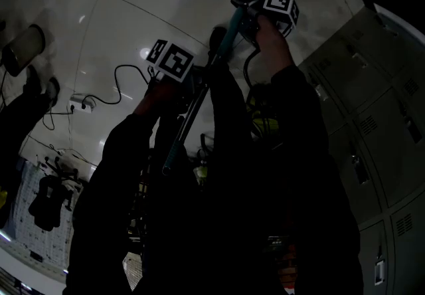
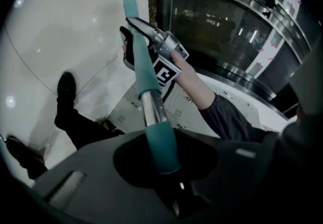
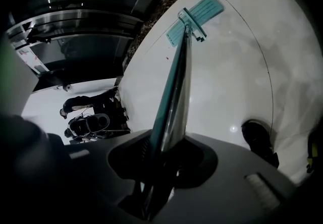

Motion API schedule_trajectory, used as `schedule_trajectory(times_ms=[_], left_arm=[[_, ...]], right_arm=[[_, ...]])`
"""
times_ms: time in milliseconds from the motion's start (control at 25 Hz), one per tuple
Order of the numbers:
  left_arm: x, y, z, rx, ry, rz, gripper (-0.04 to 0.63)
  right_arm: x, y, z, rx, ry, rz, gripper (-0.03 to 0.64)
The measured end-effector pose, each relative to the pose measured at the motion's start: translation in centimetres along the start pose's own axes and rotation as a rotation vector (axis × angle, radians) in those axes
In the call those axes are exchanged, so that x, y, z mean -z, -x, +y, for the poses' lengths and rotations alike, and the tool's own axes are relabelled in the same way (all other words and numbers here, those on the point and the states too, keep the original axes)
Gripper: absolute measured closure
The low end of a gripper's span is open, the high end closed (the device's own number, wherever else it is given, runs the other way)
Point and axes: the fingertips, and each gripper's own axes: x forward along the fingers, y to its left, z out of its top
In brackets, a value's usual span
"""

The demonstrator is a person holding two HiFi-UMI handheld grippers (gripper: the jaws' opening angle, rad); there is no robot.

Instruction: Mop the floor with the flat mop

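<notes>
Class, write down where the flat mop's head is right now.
In the right gripper view the mop head lies on the white floor, upper centre, at the far end of the handle, near a dark strip.

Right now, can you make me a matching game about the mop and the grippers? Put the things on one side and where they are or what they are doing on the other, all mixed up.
Things:
1. mop head
2. left gripper
3. right gripper
4. black shoe

Where or how:
A. shut on the pole, nearer the mop head
B. lying flat on the white floor
C. standing on the floor, off to the pole's side
D. shut on the teal grip at the handle's upper end

Pairs: 1-B, 2-D, 3-A, 4-C.
</notes>
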Motion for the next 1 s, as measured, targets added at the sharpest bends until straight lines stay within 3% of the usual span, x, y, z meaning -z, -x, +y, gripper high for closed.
schedule_trajectory(times_ms=[240, 440, 600, 800, 1000], left_arm=[[13.1, 4.7, 2.2, -0.021, -0.004, 0.053, 0.503], [24.2, 9.7, 4.7, -0.014, 0.053, -0.015, 0.502], [31.2, 11.9, 7.0, -0.049, 0.077, -0.002, 0.506], [36.5, 12.9, 8.9, -0.062, 0.097, 0.021, 0.506], [37.9, 13.4, 10.5, -0.049, 0.123, -0.01, 0.505]], right_arm=[[13.9, -1.0, -0.5, 0.012, -0.036, 0.016, 0.506], [27.6, -2.9, -1.7, 0.017, -0.087, 0.114, 0.508], [35.6, -4.2, -3.4, -0.009, -0.123, 0.159, 0.511], [41.4, -4.6, -5.2, 0.003, -0.144, 0.182, 0.511], [43.6, -5.6, -7.0, 0.023, -0.152, 0.211, 0.511]])
